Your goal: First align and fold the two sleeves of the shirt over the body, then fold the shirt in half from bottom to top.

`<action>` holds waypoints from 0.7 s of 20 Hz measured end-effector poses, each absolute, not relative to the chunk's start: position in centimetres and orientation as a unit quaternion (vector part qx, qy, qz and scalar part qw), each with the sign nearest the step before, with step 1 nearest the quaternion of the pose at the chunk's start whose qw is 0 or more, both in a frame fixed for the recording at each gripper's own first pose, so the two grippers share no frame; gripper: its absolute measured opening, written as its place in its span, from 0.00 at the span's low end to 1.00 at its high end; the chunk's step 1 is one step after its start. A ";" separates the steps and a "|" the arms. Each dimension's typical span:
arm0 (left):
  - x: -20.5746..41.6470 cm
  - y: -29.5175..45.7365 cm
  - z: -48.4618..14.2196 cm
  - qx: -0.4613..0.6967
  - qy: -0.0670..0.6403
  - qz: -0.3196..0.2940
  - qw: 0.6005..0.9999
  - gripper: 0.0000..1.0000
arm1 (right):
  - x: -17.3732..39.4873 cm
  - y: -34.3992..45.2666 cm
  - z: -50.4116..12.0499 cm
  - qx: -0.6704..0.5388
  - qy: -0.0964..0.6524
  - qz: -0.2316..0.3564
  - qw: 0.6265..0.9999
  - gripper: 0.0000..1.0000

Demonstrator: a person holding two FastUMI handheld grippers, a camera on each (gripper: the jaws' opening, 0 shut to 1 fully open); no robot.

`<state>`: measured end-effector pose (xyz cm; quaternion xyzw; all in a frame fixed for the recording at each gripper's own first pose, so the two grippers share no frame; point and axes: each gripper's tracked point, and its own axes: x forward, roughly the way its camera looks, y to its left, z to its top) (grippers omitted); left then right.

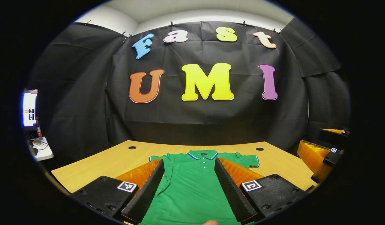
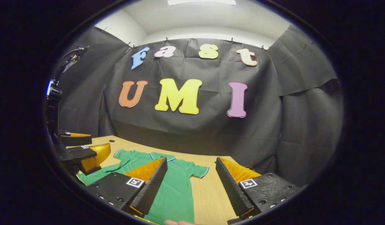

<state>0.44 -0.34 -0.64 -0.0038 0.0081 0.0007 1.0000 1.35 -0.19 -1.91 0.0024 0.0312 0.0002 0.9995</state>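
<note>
The shirt [image 1: 192, 184] lies collar-away on the counter [image 1: 117, 159], dead ahead of the spread left gripper [image 1: 189, 187], while the spread right gripper [image 2: 191, 184] faces its near sleeve [image 2: 197, 170]

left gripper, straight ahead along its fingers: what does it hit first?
Likely the green shirt: the open left gripper points over its body toward the collar. If it clears the cloth, then the table. Height is unclear.

bare table [image 1: 117, 159] beside shirt [image 1: 189, 184], wall behind
</note>
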 end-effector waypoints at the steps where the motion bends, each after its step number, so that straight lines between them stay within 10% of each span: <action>1: 0.4 -0.2 -0.8 -0.004 0.010 0.003 1.000 1.00 | 1.4 -0.1 -1.9 0.002 0.032 0.002 0.999 0.95; 14: 2.5 1.8 -2.1 -0.008 0.016 0.027 0.999 1.00 | 14.2 -2.6 -5.8 -0.007 0.100 -0.038 0.994 0.95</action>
